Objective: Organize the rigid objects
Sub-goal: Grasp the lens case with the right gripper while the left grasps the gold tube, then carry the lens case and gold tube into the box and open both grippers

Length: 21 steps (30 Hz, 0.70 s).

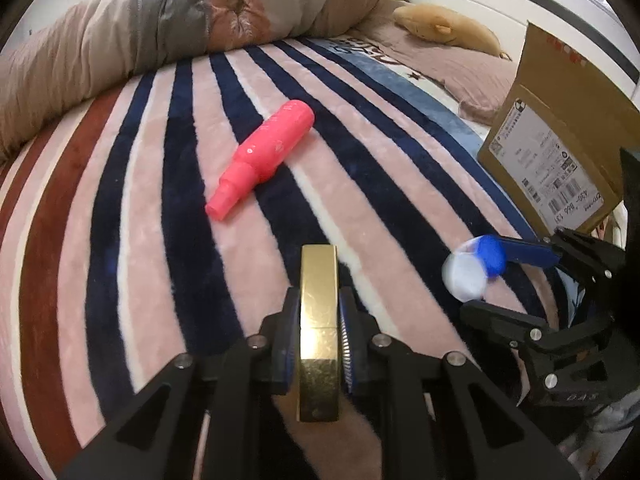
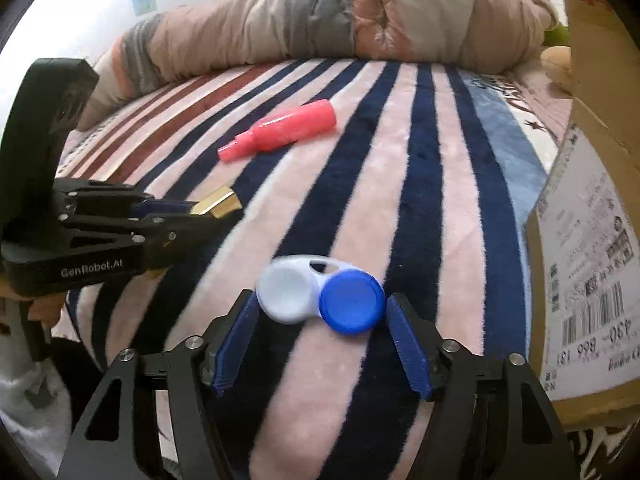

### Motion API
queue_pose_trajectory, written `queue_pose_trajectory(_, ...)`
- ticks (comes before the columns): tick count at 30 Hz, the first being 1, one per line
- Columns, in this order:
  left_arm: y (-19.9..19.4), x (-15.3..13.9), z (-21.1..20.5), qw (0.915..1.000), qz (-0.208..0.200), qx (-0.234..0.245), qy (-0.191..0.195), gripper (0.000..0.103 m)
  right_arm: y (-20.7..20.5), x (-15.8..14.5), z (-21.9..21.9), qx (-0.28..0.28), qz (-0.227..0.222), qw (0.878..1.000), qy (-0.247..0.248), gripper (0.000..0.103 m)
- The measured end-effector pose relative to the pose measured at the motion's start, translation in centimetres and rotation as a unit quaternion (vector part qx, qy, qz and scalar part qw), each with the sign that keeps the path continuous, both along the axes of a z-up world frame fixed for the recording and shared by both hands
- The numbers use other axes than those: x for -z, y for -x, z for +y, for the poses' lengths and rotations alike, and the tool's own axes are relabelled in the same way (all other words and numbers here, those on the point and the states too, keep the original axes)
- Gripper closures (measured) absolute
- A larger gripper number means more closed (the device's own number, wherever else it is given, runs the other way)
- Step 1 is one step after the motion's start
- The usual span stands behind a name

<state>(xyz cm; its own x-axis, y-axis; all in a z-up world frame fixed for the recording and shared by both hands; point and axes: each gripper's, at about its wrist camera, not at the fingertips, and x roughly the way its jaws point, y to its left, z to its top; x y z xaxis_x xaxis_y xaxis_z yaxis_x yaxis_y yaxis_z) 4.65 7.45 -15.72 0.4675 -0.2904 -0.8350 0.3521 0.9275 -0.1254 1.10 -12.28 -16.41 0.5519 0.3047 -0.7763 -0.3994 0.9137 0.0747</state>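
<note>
Striped blanket (image 1: 160, 240) beneath rumpled duvet (image 1: 200, 20).

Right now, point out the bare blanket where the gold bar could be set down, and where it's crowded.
Free: the striped blanket left of the pink bottle, up to the rolled duvet, and the stripes between the bottle and the cardboard box. Crowded: the near edge, where the left gripper clamps the gold bar and the right gripper straddles the contact lens case.
</note>
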Motion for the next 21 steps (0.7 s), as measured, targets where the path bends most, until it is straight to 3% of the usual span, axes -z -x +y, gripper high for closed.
queue_pose_trajectory(10, 2.0, 0.8, 0.5, 0.9978, -0.015, -0.054, 0.035, 0.083, 0.3, 0.4, 0.0, 0.046, -0.030, 0.998, -0.012, 0.036)
queue_pose_trajectory(13, 2.3, 0.9, -0.1, 0.9979, -0.030, -0.055, 0.017, 0.085, -0.1, 0.6, 0.9, 0.041, -0.038, 0.998, 0.003, 0.038)
queue_pose_trajectory(14, 2.4, 0.8, -0.2, 0.9979, -0.035, -0.053, 0.010, 0.086, -0.1, 0.6, 1.3, 0.035, -0.044, 0.998, 0.012, 0.047)
queue_pose_trajectory(21, 2.9, -1.0, 0.4, 0.9971, -0.055, -0.053, 0.005, 0.088, 1.2, -1.6, 1.4, 0.014, -0.076, 0.997, 0.013, 0.047)
